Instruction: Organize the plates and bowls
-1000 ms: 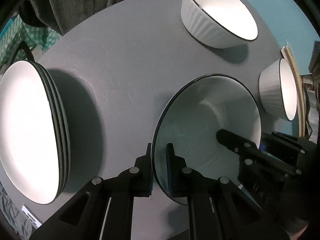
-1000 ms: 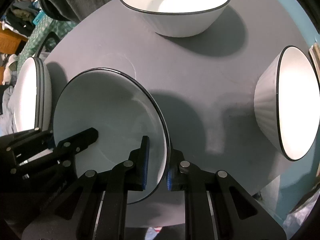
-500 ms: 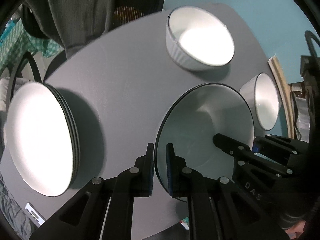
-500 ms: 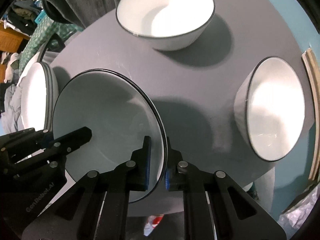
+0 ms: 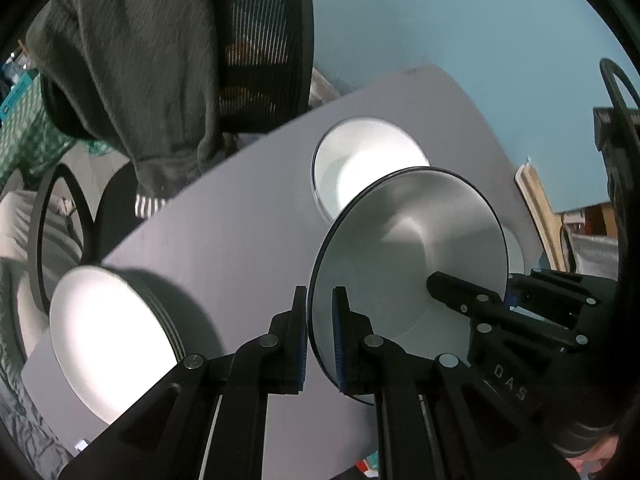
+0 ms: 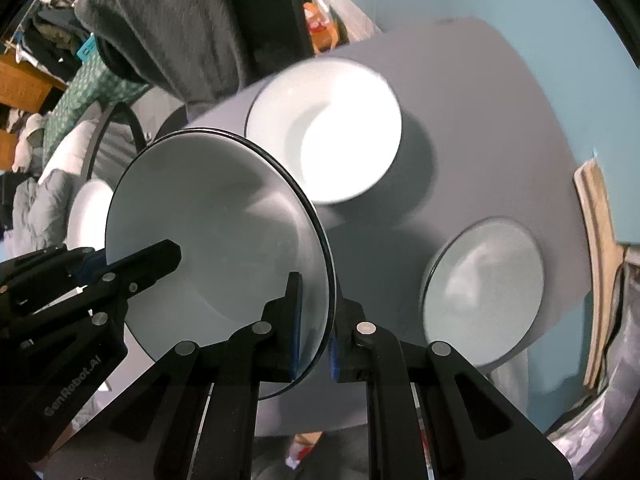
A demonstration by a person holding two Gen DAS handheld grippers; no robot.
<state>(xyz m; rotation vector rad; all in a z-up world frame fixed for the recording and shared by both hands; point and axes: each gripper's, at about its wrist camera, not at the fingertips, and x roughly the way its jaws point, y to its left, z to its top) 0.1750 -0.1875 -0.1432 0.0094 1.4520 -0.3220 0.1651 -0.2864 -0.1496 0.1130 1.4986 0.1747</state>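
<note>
I hold one wide white bowl by its black rim with both sets of fingers — my left fingers are clenched on the rim at the lower middle of the left wrist view, one pad inside the bowl and one outside. My right fingers pinch the opposite rim the same way, at the lower middle of the right wrist view. The bowl hangs clear above the grey desk, its shadow lying on the surface below. In the left view, a stack of plates sits at the lower left of the desk. A second bowl rests on the desk at upper centre of the right view — partly behind the held one — and a third bowl sits at the right, near the desk's edge. A grey garment drapes over a chair at the upper left.
</note>
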